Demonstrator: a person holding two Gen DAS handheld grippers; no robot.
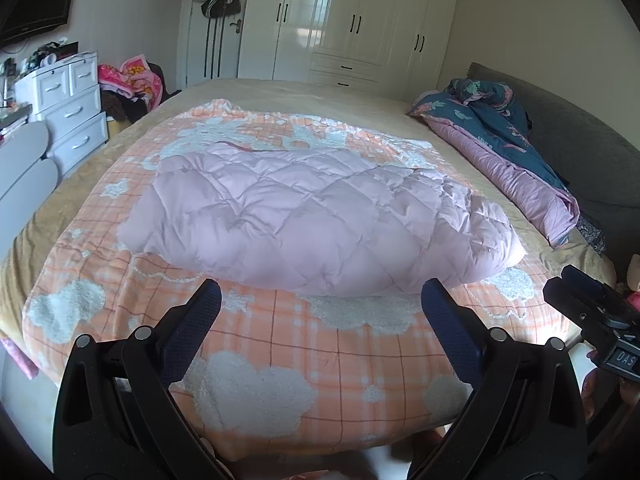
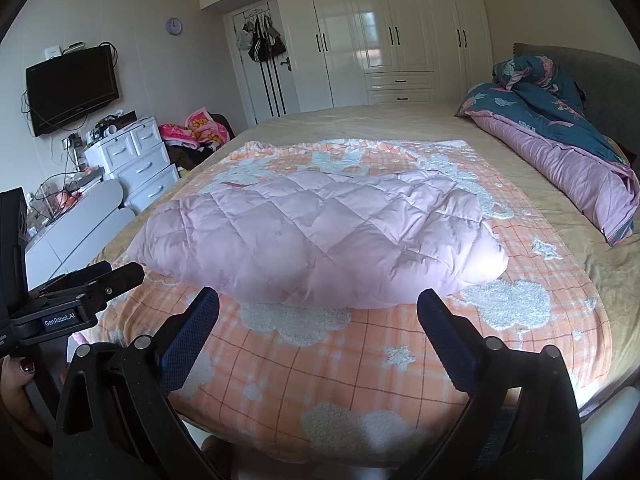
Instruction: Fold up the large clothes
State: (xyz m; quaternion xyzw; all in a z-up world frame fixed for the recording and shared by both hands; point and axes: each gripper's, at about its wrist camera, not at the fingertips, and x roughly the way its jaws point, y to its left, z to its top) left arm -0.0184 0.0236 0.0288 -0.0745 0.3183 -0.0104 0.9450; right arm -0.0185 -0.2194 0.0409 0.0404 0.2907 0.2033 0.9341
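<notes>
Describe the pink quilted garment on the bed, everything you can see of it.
The pink quilted garment is pale pink, puffy and stitched in a diamond pattern, with a smooth, slightly shiny shell that looks like padded down. It lies flat in a wide, bulky heap, apparently already folded over itself, with a darker pink trim showing at its far edge. It rests on the orange checked blanket with white fluffy clouds. Neither gripper touches it; both are open, short of its near edge.

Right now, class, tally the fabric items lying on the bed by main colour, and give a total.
Pink quilted coat: 1
Orange checked blanket: 1
Teal floral duvet: 1
Total: 3
</notes>
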